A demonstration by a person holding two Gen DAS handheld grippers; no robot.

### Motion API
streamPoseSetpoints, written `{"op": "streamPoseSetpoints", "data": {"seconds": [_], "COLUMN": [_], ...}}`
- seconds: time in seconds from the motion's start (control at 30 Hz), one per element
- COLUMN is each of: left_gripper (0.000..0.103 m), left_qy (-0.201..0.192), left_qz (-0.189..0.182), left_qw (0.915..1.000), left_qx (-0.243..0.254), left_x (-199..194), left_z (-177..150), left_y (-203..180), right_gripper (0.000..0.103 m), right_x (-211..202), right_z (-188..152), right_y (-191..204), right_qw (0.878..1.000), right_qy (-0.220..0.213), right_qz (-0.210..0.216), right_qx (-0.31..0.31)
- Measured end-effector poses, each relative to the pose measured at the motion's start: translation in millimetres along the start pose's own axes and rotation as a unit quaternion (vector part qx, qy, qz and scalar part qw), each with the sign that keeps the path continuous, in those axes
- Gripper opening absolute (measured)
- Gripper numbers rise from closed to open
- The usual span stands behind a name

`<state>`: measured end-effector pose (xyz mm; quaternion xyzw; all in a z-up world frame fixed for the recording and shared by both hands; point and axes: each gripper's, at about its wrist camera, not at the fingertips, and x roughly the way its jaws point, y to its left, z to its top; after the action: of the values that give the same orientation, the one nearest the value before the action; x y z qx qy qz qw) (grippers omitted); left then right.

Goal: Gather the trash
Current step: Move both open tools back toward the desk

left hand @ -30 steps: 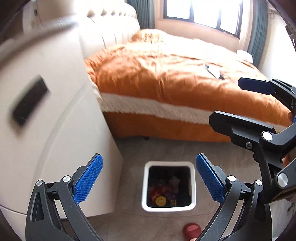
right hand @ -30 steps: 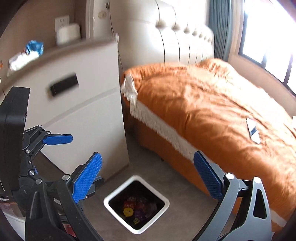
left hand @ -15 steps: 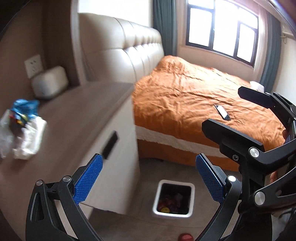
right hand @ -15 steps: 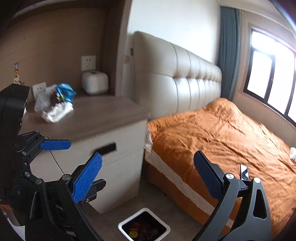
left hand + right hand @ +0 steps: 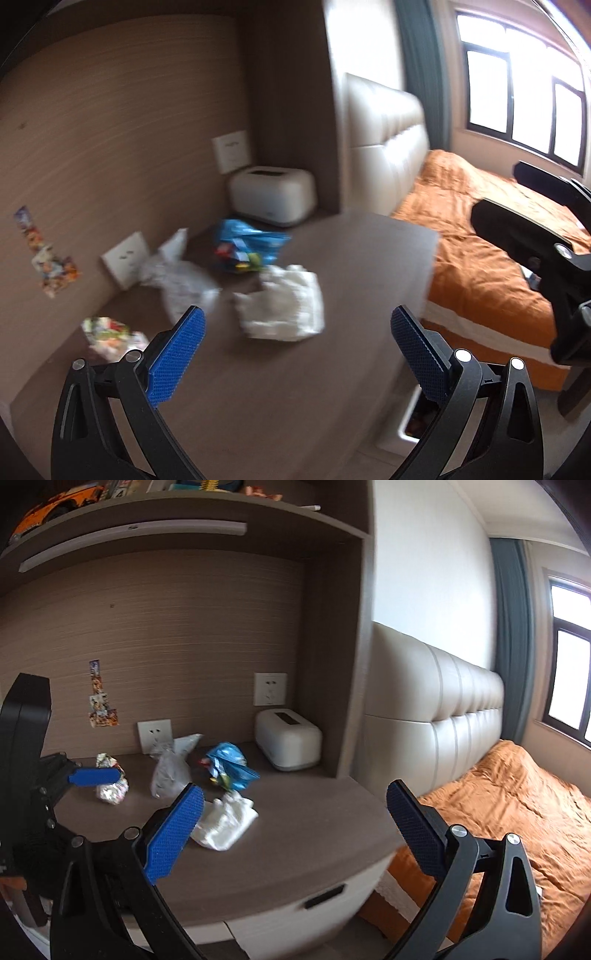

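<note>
Both grippers have swung up from the floor bin toward the nightstand top (image 5: 314, 834), so the trash on it now fills the views where the bin sat a second ago. Left gripper (image 5: 295, 354) has its blue pads spread wide and holds nothing; ahead of it, between the pads, lies a crumpled white tissue wad (image 5: 284, 308), not touched. Beyond that sit a blue snack wrapper (image 5: 247, 245) and a clear plastic bag (image 5: 177, 280), and off its left pad a colourful crumpled wrapper (image 5: 107, 332). Only a corner of the white bin (image 5: 406, 428) shows, low by its right pad. Right gripper (image 5: 295, 830) is equally wide and empty, the tissue wad just beyond its left pad. A white tissue box (image 5: 288, 744) stands at the back.
</note>
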<state>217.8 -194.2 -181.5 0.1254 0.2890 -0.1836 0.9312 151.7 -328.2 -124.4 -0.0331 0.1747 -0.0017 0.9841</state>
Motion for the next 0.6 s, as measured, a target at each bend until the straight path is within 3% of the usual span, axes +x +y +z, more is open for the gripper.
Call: {"op": "streamPoseSetpoints", "data": {"seconds": [0.13,0.27,0.6], "left_gripper": [0.098,0.098,0.098], "left_qy": [0.001,0.006,0.029], "left_qz": [0.034,0.034,0.0], "left_qw": [0.9991,0.9986,0.9992], "left_qx": [-0.024,-0.04,-0.028], "left_x": [9.6,32.9,117.7], "left_z": [5.9,12.7,15.2], "left_y": [60.9,98.3,124.4], "right_gripper": [0.099,0.099,0.099], "right_x": [24.2,56.9,140.7], "right_z": [6.4,2.5,-30.1], "right_y": [26.6,48.5,81.6], "right_qw": [1.0,0.999,0.995], "right_qy": [0.007,0.029,0.089], "right_qz": [0.015,0.023,-0.002], "right_qx": [-0.003,0.005,0.04]}}
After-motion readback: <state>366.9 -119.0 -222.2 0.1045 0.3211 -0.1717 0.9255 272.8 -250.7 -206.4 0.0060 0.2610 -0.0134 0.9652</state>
